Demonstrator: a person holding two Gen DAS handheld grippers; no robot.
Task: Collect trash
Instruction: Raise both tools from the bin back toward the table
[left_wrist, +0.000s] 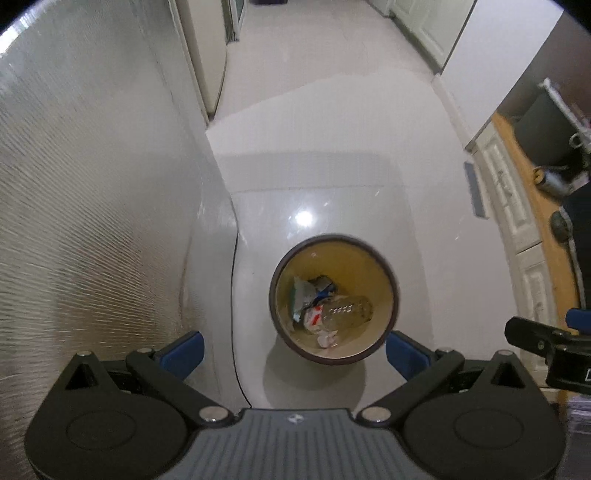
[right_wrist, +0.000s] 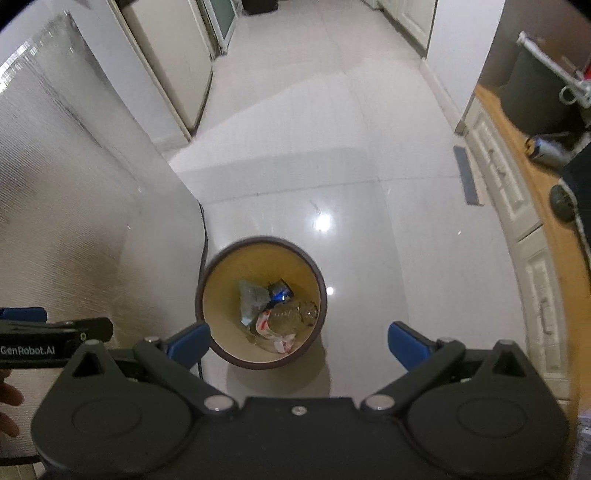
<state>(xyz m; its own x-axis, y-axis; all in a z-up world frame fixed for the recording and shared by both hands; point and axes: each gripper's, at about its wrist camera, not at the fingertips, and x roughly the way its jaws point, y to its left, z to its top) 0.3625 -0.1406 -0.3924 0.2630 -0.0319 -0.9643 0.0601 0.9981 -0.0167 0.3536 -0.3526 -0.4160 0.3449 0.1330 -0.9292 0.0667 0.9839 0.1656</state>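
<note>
A round brown waste bin (left_wrist: 280, 269) with a yellow inside stands on the glossy floor; it also shows in the right wrist view (right_wrist: 321, 273). Inside lie a clear plastic bottle (left_wrist: 347, 312) (right_wrist: 291, 314), crumpled wrappers (left_wrist: 303, 291) (right_wrist: 253, 297) and red-and-white paper (left_wrist: 327, 338) (right_wrist: 282, 341). My left gripper (left_wrist: 295, 352) is open and empty, high above the bin. My right gripper (right_wrist: 299, 345) is open and empty, also high above it. The right gripper's side shows at the right edge of the left wrist view (left_wrist: 546, 343); the left gripper shows at the left edge of the right wrist view (right_wrist: 55, 336).
A large textured silver appliance (left_wrist: 92, 184) (right_wrist: 66, 177) stands on the left, close to the bin. A thin black cable (left_wrist: 234, 295) runs down beside it. White cabinets with a wooden counter (left_wrist: 528, 206) (right_wrist: 517, 177) line the right. Tiled floor (left_wrist: 325, 129) stretches ahead.
</note>
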